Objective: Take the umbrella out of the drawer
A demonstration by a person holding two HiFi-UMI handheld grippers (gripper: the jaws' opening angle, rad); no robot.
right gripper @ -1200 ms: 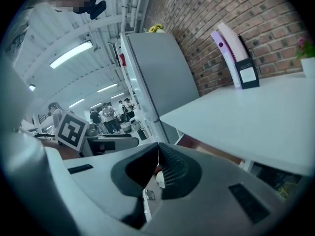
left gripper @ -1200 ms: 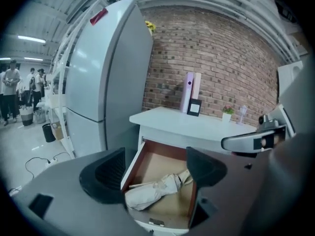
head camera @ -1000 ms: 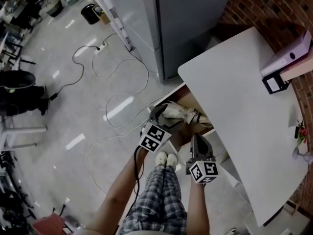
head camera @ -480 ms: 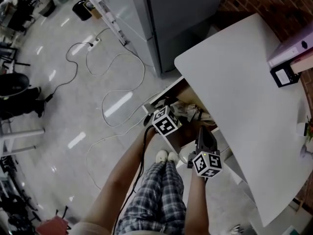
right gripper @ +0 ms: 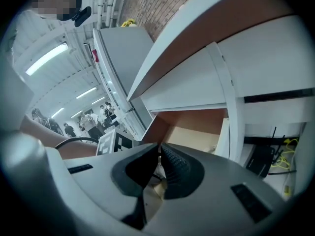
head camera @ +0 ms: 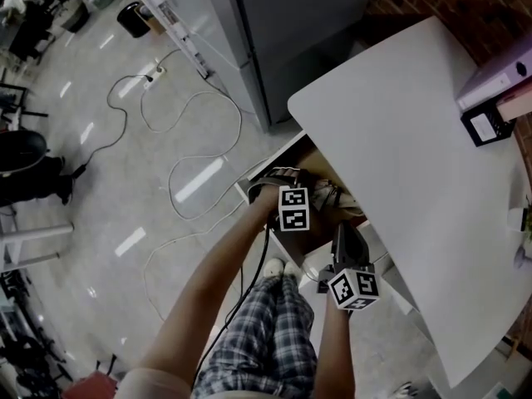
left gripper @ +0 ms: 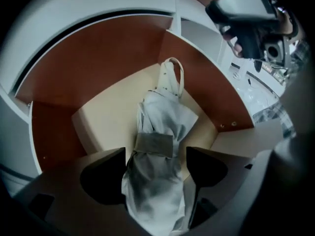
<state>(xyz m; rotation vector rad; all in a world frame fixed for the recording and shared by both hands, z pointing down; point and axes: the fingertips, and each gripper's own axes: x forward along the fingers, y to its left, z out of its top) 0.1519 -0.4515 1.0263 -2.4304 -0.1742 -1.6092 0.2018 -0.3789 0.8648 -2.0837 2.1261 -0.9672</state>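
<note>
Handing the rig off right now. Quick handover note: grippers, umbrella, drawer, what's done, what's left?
Left gripper: open, reaching into the drawer, with one jaw on each side of the folded umbrella and not closed on it.
Right gripper: shut, empty, held near the drawer, not in it.
Umbrella: lying on the drawer floor, strap wrapped round its middle, wrist loop at the far end.
Done: drawer is open under the desk; left gripper is lined up on the umbrella.
Left: close the left jaws on the umbrella, probably near the strap, and lift it out of the drawer.
</note>
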